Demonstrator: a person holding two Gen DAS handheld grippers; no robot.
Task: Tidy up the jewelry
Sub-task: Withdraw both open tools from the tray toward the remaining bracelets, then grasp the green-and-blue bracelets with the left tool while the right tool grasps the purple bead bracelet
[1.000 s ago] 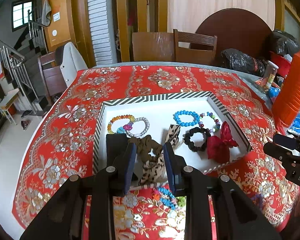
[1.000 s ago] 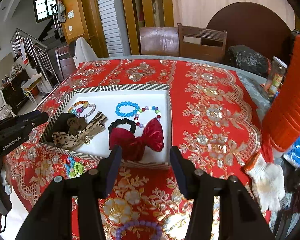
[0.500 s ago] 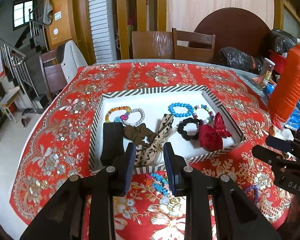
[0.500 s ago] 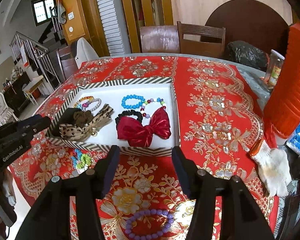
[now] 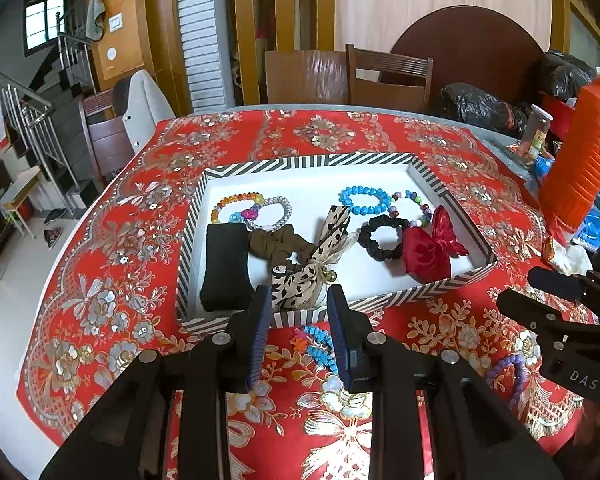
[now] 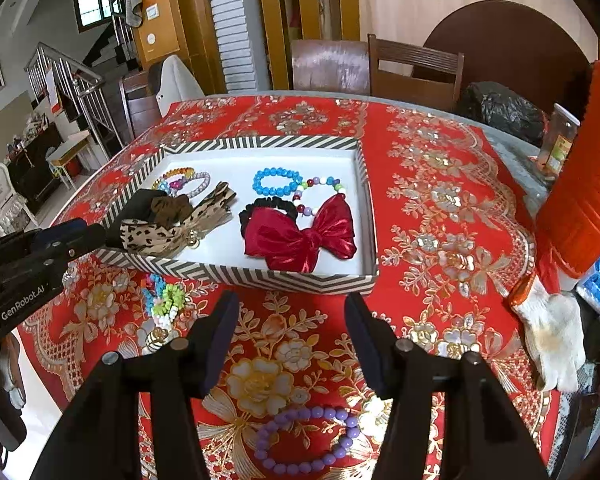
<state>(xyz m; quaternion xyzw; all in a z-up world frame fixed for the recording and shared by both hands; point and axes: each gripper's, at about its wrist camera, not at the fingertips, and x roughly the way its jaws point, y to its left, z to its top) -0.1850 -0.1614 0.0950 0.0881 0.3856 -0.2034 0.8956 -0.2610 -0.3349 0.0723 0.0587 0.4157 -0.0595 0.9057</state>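
A striped tray [image 5: 400, 296] [image 6: 260, 276] with a white floor sits on the red flowered cloth. In it lie a leopard-print bow [image 5: 320, 256] [image 6: 168, 232], a red bow [image 5: 428, 252] [image 6: 300, 236], a black scrunchie [image 5: 380, 238], a black pad [image 5: 224, 268] and several bead bracelets. My left gripper [image 5: 298, 300] [image 6: 60, 240] hovers at the tray's near wall, open and empty, above a blue and orange bracelet [image 5: 318, 344] [image 6: 164, 304] on the cloth. My right gripper [image 6: 292, 308] [image 5: 556, 292] is open, just short of the tray, over a purple bead bracelet [image 6: 308, 440] [image 5: 508, 372].
A tall orange container [image 5: 580, 168] [image 6: 588, 184] stands at the right edge, with a white glove [image 6: 552, 332] in front of it. Black bags [image 5: 480, 108] and a wooden chair [image 5: 388, 76] are behind the table. The cloth drops off at the left.
Both grippers have drawn back from the tray toward the table's near side. The leopard bow, earlier between the left fingers, now lies beyond them. The purple bracelet has come into the right view.
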